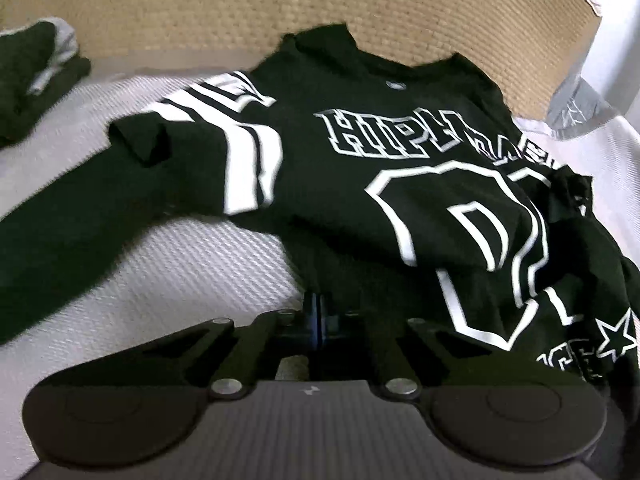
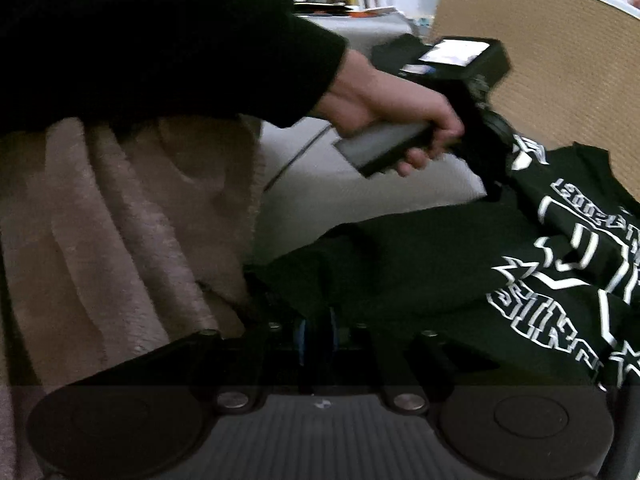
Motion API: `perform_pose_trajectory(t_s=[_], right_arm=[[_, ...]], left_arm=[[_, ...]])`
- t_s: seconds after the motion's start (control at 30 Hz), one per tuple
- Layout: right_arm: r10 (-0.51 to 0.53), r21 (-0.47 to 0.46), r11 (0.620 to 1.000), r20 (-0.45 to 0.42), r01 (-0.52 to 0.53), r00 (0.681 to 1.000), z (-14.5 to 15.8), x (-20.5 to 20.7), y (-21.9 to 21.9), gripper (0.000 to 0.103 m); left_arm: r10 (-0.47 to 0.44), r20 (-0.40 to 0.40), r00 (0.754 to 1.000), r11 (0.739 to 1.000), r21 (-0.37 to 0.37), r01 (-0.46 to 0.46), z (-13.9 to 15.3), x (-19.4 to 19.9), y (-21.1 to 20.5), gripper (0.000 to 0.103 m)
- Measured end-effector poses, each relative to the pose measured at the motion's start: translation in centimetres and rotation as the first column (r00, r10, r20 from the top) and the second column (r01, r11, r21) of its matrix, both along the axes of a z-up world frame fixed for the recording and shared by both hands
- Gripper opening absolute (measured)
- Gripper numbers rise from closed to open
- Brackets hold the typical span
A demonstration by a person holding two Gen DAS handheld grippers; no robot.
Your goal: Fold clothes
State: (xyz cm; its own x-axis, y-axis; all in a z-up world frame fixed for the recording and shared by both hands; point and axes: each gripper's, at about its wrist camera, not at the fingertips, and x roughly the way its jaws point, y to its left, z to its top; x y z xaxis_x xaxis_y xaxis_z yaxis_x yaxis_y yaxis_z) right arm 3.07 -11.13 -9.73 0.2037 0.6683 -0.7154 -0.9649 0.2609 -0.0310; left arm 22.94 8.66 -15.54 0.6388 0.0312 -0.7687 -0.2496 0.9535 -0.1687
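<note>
The black jersey [image 1: 352,184] with white stripes, letters and stars lies crumpled on the white bed cover [image 1: 168,256], its collar toward the woven headboard [image 1: 280,4]. The left gripper [image 1: 318,312] pinches its hem. The right gripper [image 2: 318,332] pinches black cloth too.

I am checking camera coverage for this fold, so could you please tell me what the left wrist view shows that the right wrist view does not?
Only the left wrist view shows the jersey's striped sleeve, its collar and a dark folded garment at far left.

Only the right wrist view shows the person's hand gripping the other tool's handle, the dark sleeve and a tan blanket.

Both show the black jersey on the pale bed cover and the woven headboard.
</note>
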Motion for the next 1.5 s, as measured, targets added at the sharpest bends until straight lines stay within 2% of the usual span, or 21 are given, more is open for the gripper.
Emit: perform_pose_trajectory(t_s=[0.07, 0.13, 0.3, 0.53, 0.73, 0.87, 0.93, 0.97, 1.03, 1.1, 1.2, 1.33, 1.4, 1.43, 1.5], right_arm=[[-0.009, 0.005, 1.000, 0.000, 0.009, 1.000, 0.4, 0.4, -0.2, 0.017], [-0.030, 0.012, 0.999, 0.012, 0.029, 0.999, 0.8, 0.6, -0.4, 0.027], [-0.055, 0.011, 0.998, 0.046, 0.055, 0.997, 1.7, 1.2, -1.4, 0.042], [-0.148, 0.050, 0.988, 0.030, 0.147, 0.988, 2.5, 3.6, -3.9, 0.043], [-0.297, 0.095, 0.952, 0.037, 0.292, 0.954, 3.3, 6.5, -6.2, 0.043], [-0.338, 0.107, 0.937, 0.043, 0.332, 0.940, 3.6, 8.1, -7.1, 0.048], [-0.364, 0.096, 0.929, 0.056, 0.358, 0.930, 3.3, 8.8, -7.4, 0.048], [-0.372, 0.092, 0.926, 0.058, 0.366, 0.927, 3.0, 9.1, -7.4, 0.048], [-0.389, 0.084, 0.920, 0.067, 0.383, 0.919, 2.5, 9.7, -7.4, 0.048], [-0.408, 0.076, 0.912, 0.081, 0.403, 0.909, 2.0, 10.3, -7.4, 0.048], [-0.456, 0.063, 0.890, 0.097, 0.452, 0.885, 1.4, 11.6, -7.9, 0.048], [-0.554, 0.066, 0.833, 0.091, 0.550, 0.828, 0.7, 13.7, -9.5, 0.048], [-0.603, 0.089, 0.797, 0.052, 0.598, 0.796, 0.2, 15.1, -10.8, 0.048], [-0.627, 0.080, 0.778, 0.033, 0.624, 0.778, 0.0, 15.8, -11.2, 0.048], [-0.681, 0.068, 0.730, -0.017, 0.680, 0.732, -0.7, 17.3, -11.9, 0.048]], left_arm=[[0.012, -0.009, 1.000, 1.000, 0.021, -0.011, 0.1, -0.2, 0.6, 0.002], [0.027, -0.013, 1.000, 0.999, 0.032, -0.026, 0.2, -0.5, 1.3, 0.002], [0.058, -0.025, 0.998, 0.997, 0.055, -0.056, 0.6, -0.9, 2.5, 0.002], [0.090, -0.047, 0.995, 0.992, 0.096, -0.085, 0.8, -1.8, 3.7, 0.002], [0.101, -0.091, 0.991, 0.987, 0.132, -0.089, 0.5, -2.6, 4.9, 0.003], [0.111, -0.092, 0.990, 0.989, 0.108, -0.101, 0.8, -2.9, 5.4, 0.003], [0.119, -0.097, 0.988, 0.992, 0.053, -0.114, 1.0, -2.9, 5.7, 0.004], [0.107, -0.099, 0.989, 0.994, 0.000, -0.107, 1.1, -3.0, 5.8, 0.006], [0.092, -0.095, 0.991, 0.993, -0.063, -0.098, 1.7, -3.1, 5.8, 0.021], [0.070, -0.061, 0.996, 0.995, -0.066, -0.074, 2.8, -3.2, 5.3, 0.026], [0.036, -0.036, 0.999, 0.999, -0.025, -0.037, 3.8, -3.2, 4.8, 0.027], [-0.034, -0.081, 0.996, 0.996, 0.079, 0.041, 3.4, -2.6, 3.9, 0.028], [-0.094, -0.121, 0.988, 0.985, 0.136, 0.110, 2.8, -2.5, 3.0, 0.034], [-0.125, -0.135, 0.983, 0.975, 0.168, 0.147, 2.5, -2.5, 2.3, 0.034], [-0.156, -0.118, 0.981, 0.960, 0.218, 0.179, 2.3, -2.9, 0.9, 0.034]])
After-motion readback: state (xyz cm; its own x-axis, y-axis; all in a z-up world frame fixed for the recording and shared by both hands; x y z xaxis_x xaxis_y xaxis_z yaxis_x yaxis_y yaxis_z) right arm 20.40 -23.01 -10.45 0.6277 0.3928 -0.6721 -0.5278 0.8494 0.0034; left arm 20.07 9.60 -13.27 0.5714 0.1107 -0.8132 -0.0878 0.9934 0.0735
